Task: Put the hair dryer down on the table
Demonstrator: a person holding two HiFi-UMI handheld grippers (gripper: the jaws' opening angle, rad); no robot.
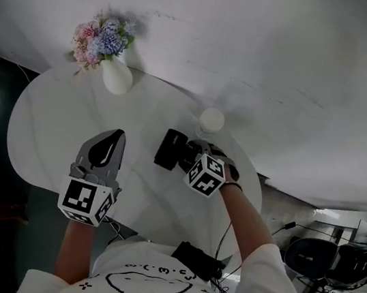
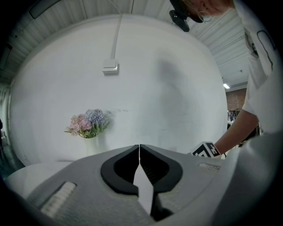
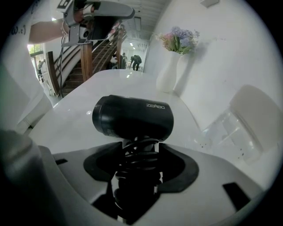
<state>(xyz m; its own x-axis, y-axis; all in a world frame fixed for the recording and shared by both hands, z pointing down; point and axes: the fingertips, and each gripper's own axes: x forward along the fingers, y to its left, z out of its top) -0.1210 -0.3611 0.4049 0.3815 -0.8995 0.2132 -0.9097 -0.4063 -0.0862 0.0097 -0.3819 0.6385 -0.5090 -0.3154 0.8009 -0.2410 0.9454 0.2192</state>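
A black hair dryer [image 1: 169,148] [image 3: 133,117] is over the white round table [image 1: 49,121], barrel pointing left. Its handle, wrapped in its cord, sits between the jaws of my right gripper [image 1: 195,154] [image 3: 137,170], which is shut on it. Whether the dryer touches the tabletop is hard to tell. My left gripper [image 1: 109,144] [image 2: 139,170] hovers over the table's near left part, shut with nothing in it, its tips meeting.
A white vase of pink and blue flowers [image 1: 110,62] [image 3: 170,70] [image 2: 88,126] stands at the table's far edge by the wall. A clear cup with a white lid [image 1: 211,122] [image 3: 241,119] stands just beyond the dryer. Black chairs [image 1: 337,263] are at the right.
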